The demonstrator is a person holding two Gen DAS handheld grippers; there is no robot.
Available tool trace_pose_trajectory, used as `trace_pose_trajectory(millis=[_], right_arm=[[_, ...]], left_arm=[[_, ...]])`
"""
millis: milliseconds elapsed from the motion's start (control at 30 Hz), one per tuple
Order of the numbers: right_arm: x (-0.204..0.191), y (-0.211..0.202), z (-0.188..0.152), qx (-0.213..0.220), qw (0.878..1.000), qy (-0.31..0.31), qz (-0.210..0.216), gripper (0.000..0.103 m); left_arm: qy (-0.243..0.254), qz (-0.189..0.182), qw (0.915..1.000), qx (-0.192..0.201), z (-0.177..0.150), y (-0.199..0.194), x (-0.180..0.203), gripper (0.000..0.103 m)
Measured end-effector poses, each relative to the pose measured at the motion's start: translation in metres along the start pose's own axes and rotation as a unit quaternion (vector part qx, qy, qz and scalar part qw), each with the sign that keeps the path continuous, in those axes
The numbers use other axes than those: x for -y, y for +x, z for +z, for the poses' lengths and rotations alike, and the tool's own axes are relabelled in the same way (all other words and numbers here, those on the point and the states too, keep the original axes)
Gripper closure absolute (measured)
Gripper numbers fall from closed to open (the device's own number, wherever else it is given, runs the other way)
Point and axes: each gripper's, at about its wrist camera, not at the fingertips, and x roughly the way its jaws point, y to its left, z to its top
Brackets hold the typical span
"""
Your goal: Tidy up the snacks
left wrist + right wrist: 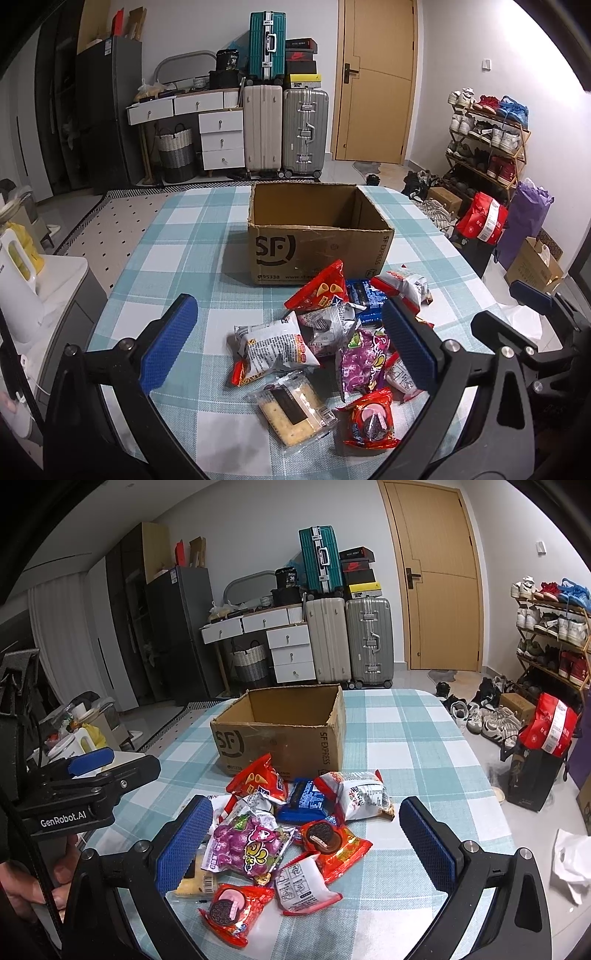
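An open cardboard box marked SF stands on the checked tablecloth; it also shows in the right wrist view. In front of it lies a pile of snack packets: a red chip bag, a grey bread packet, a cracker packet, a purple candy bag, a blue packet and red Oreo packets. My left gripper is open above the pile, holding nothing. My right gripper is open above the pile, holding nothing.
The table has rounded edges. A white cabinet with a kettle stands at its left. Suitcases, drawers, a door and a shoe rack stand behind; bags lie on the floor right.
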Motion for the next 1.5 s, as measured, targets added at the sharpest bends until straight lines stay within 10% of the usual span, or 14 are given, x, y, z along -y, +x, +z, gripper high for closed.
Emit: trace_pose_trajectory(millis=[1500], right_arm=[[0.015, 0.023, -0.022, -0.035, 0.999, 0.011, 0.002, 0.000]], left_arm=[[-0.012, -0.007, 0.9995, -0.030, -0.011, 0.029, -0.009, 0.003]])
